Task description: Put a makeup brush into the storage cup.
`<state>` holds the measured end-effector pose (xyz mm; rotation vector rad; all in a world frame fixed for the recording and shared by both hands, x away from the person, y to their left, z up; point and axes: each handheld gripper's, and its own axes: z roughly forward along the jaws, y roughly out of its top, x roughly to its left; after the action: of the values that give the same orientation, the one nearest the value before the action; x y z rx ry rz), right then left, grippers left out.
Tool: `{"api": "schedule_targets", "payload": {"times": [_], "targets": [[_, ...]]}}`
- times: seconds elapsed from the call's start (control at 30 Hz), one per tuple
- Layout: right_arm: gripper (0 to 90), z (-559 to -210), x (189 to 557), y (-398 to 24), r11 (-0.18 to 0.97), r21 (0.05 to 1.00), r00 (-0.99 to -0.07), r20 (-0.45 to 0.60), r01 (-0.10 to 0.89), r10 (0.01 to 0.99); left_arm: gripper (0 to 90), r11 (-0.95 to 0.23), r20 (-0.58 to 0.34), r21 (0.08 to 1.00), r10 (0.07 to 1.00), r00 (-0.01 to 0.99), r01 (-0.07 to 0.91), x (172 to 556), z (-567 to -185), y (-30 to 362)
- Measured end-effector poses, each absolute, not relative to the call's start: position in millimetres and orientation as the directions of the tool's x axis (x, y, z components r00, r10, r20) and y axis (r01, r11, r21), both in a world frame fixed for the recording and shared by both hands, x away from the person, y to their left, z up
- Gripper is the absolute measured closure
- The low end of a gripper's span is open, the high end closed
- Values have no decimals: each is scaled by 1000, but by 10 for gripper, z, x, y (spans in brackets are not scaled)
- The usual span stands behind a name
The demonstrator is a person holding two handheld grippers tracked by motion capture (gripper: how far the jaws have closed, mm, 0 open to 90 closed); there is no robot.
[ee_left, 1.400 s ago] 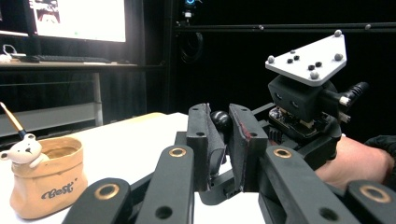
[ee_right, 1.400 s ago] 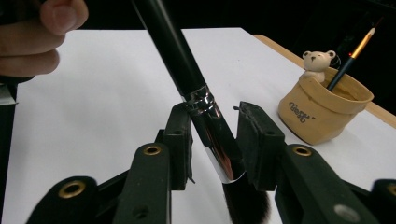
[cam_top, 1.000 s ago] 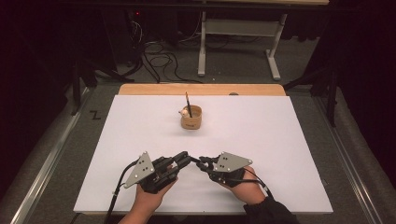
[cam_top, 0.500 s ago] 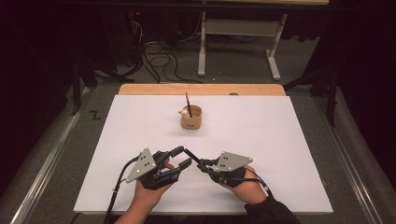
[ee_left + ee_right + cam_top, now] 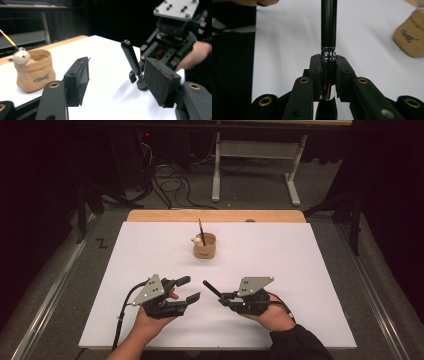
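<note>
High view: white table sheet [image 5: 300,270] w/ both hands at its near edge. Right gripper [image 5: 220,296] is clenched on a slim black pen w/ a chrome ring [image 5: 212,289]; the pen sticks out up-left from the jaw tips, toward the left gripper [image 5: 188,288]. Left gripper's jaws have just been opening; they stand apart w/ nothing between them, just beside the pen's free end but not touching it. Farther back, mid-table, sits a tan sack-shaped pot [image 5: 205,248] w/ a thin dark stick in it and a small pale figure on its rim.

Right gripper view [image 5: 328,75] adds what the top cam can't: both pads press on the pen's [image 5: 328,30] barrel right below the chrome ring, black shaft running straight up out of frame; pot's [image 5: 410,37] side at the right edge.

Left gripper view [image 5: 120,82]: wide gap, bare pads, white sheet between them. Pen's [image 5: 131,60] rounded black end rises upright-ish beyond the right-hand jaw, held by the other gripper. Pot [image 5: 35,72] at left; the figure reads as a small bear [image 5: 21,57], and the stick has an orange shaft.
</note>
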<state>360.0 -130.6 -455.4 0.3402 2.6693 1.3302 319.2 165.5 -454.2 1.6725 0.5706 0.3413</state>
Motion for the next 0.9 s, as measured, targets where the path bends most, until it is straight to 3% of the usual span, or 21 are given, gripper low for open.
{"api": "schedule_targets", "payload": {"times": [0.27, 0.53, 0.9], "targets": [[786, -4595, 3569, -1210, 654, 748, -987, 4, 109, 160, 412, -161, -99, 969, 444, 890, 188, 3206, -4556, 1626], [786, -4636, 3545, -1166, 673, 731, -989, 18, 113, 147, 561, -234, -90, 954, 368, 926, 186, 3236, -4514, 1586], [784, -4678, 3520, -1137, 682, 724, -991, 28, 108, 127, 731, -259, -99, 946, 344, 934, 196, 3263, -4528, 1570]]}}
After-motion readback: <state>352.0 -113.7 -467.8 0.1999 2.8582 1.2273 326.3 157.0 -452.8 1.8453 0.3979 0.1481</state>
